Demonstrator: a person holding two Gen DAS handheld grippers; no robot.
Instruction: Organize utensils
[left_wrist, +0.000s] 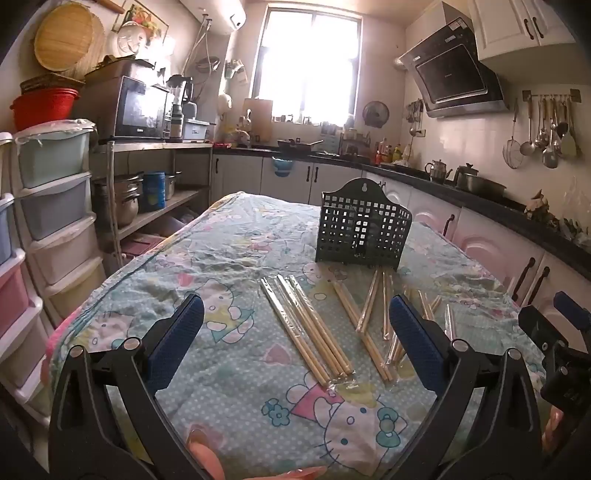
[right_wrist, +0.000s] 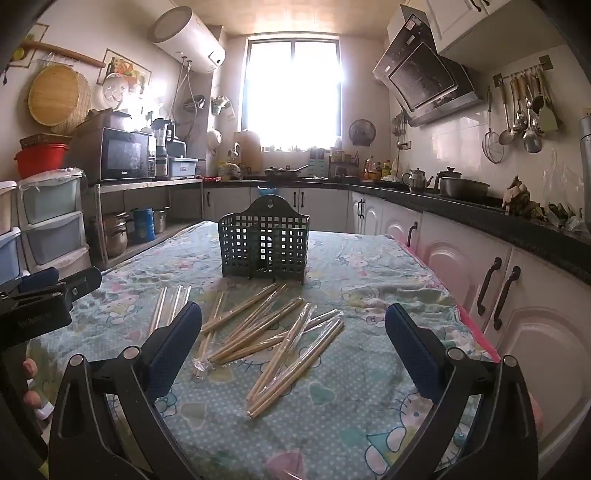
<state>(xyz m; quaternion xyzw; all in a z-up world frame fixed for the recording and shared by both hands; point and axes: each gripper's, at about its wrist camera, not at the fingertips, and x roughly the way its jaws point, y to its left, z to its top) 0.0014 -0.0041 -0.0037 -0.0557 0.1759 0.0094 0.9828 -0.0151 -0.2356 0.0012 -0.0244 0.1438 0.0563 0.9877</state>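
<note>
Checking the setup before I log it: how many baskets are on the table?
1: the basket stands upright at the far middle of the table, just beyond the scattered chopsticks. Both views show only this one, and nothing there looks big enough to hide another.

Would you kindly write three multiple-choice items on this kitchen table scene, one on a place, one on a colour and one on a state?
1. Where does the basket stand?
A. On the table beyond the chopsticks
B. On the counter
C. On the shelf

2. What colour is the basket?
A. Red
B. White
C. Dark green-grey

3. How is the right claw?
A. Shut on a chopstick
B. Open and holding nothing
C. Shut on the basket

Answers:
1. A, it stands on the tablecloth behind the scattered chopsticks.
2. C, its grid walls look dark green-grey.
3. B, its pads stand far apart above the chopsticks, touching none.
</note>
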